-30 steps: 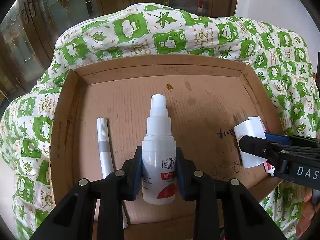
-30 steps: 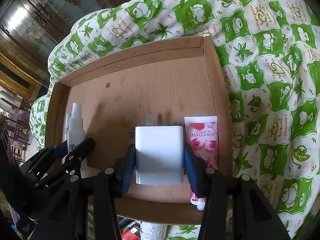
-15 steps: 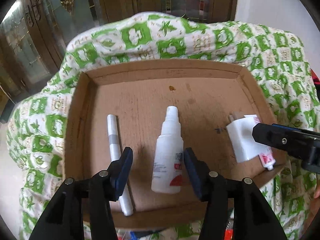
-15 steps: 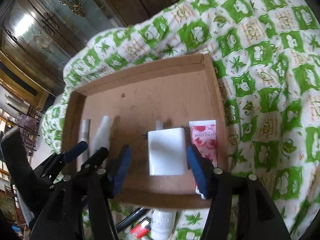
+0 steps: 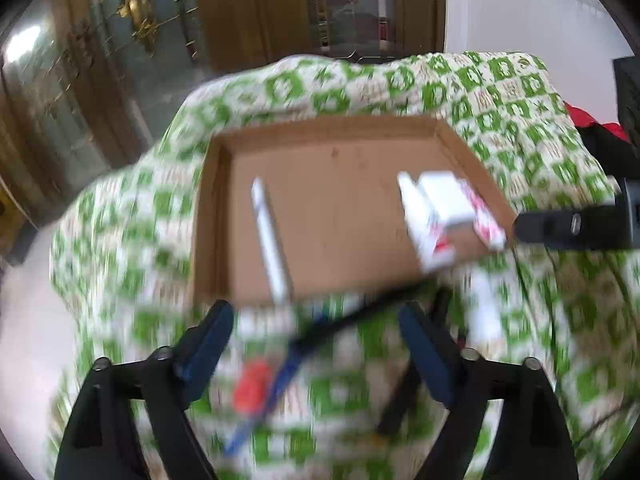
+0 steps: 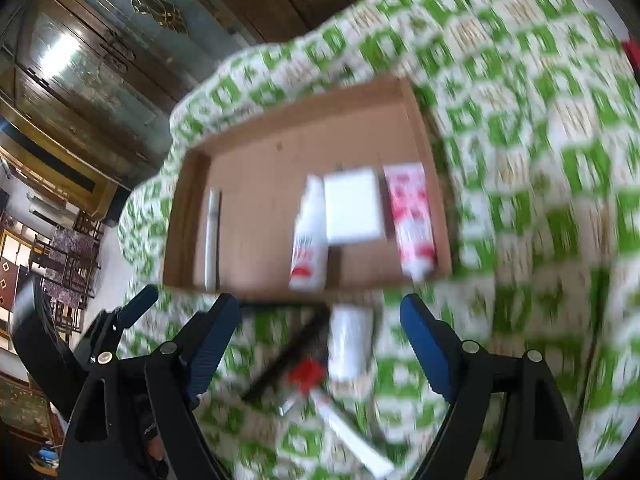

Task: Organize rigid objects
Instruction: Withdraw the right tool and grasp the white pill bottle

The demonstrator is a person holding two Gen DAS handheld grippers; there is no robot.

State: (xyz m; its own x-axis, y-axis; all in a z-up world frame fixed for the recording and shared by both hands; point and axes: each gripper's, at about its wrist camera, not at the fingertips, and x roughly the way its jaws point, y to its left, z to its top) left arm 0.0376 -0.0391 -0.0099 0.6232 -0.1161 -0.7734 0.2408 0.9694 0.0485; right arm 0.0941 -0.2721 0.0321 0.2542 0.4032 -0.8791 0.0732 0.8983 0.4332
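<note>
Just released and pulled back: left hand-held gripper and right hand-held gripper, jaws freshly opened wide with nothing between them, leaving the smooth plastic spray bottle and the boxy white charger ahead in the shallow cardboard tray. Lying there too: slim white pen and soft floral tube, so likely four pieces sorted. Still waiting directly below the jaws on the quilted green-checked bed cover: blurred white bottle, black comb and small red item.

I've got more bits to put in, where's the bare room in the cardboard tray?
Free: the tray floor between the white pen and spray bottle, plus the far strip. Crowded: bottle, white box and pink tube packed side by side at its right.
</note>
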